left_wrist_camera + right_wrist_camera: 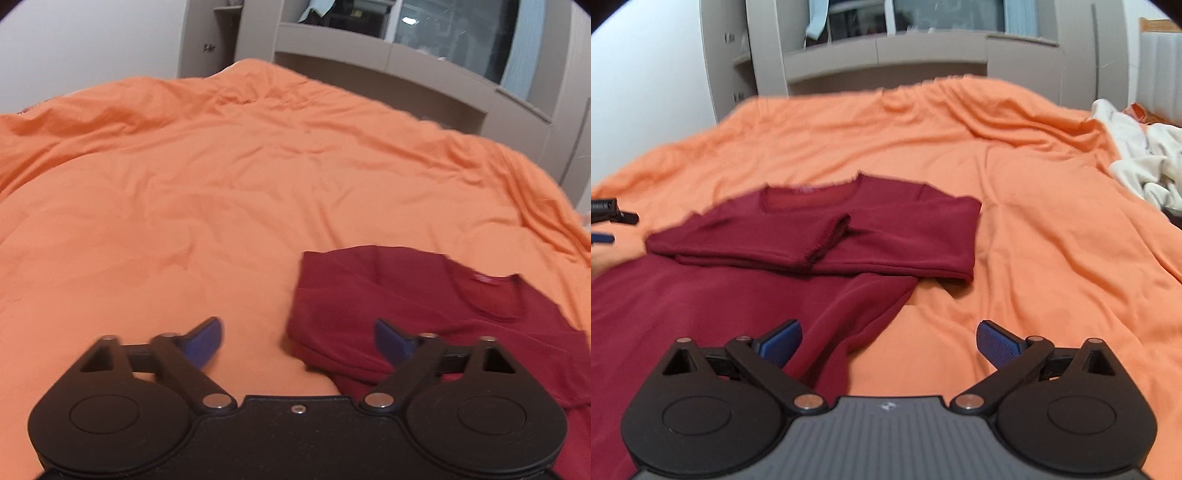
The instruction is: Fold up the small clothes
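A dark red long-sleeved shirt lies on the orange bedspread, its sleeves folded across the chest and its collar toward the far side. In the left wrist view the shirt fills the lower right. My left gripper is open and empty, low over the shirt's left edge, with one finger over the sheet and one over the cloth. My right gripper is open and empty over the shirt's lower right edge. The left gripper's tip shows at the far left of the right wrist view.
A crumpled white cloth lies at the bed's right edge. Grey shelving and cabinets stand behind the bed. The wrinkled orange bedspread stretches wide to the left of the shirt.
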Demonstrator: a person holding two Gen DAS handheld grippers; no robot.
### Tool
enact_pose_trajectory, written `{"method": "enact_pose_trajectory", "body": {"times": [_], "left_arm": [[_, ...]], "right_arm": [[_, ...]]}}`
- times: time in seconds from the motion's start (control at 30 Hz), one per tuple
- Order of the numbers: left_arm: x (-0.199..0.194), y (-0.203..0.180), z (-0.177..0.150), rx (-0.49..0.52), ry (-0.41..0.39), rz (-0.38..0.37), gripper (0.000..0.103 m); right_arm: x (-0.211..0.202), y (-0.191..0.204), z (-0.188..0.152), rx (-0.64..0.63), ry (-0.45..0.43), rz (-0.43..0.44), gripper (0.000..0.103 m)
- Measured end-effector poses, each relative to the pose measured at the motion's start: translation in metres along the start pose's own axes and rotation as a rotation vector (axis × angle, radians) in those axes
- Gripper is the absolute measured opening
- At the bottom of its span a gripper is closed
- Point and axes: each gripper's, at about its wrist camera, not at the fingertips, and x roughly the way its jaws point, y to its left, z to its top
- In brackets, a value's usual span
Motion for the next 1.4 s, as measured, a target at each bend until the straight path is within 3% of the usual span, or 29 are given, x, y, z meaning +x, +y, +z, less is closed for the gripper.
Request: {"method": "enact_pose_trajectory", "body": {"times": [0.2,0.43,0.7,0.8,0.97,1.03,1.13,1.3,1.4], "left_arm": [[-0.054,-0.014,-0.023,0.061,-0.073,-0.052,0.102],[-0.113,-0.007,-0.095,0.102,-0.110,-0.064,0.102],[-0.153,-0.009,-0.143,0.096,-0.101,-0.156,0.103],[-0.154,-0.004,-0.157,0.059,-0.053,-0.187,0.102],[-0.161,0.010,-0.165,-0.003,-0.056,-0.252,0.102],[-0.161,0.014,-0.165,-0.024,-0.053,-0.261,0.102],[-0.160,0.014,-0.165,-0.032,-0.049,-0.261,0.102],[-0.158,0.007,-0.163,-0.006,-0.042,-0.236,0.102],[-0.157,0.004,-0.163,0.008,-0.041,-0.227,0.102]], "right_arm": [[-0.053,0.006,-0.031,0.075,-0.110,0.062,0.103],[-0.103,0.007,-0.074,0.182,-0.184,0.116,0.103],[-0.128,0.024,-0.101,0.138,-0.209,-0.035,0.102],[-0.132,0.029,-0.107,0.133,-0.205,-0.042,0.087],[-0.137,0.033,-0.112,0.141,-0.199,-0.008,0.062],[-0.138,0.035,-0.111,0.138,-0.191,0.024,0.035],[-0.139,0.041,-0.111,0.115,-0.179,0.041,0.012],[-0.159,0.042,-0.109,0.081,-0.244,-0.053,0.007],[-0.172,0.032,-0.105,0.092,-0.254,-0.059,0.007]]}}
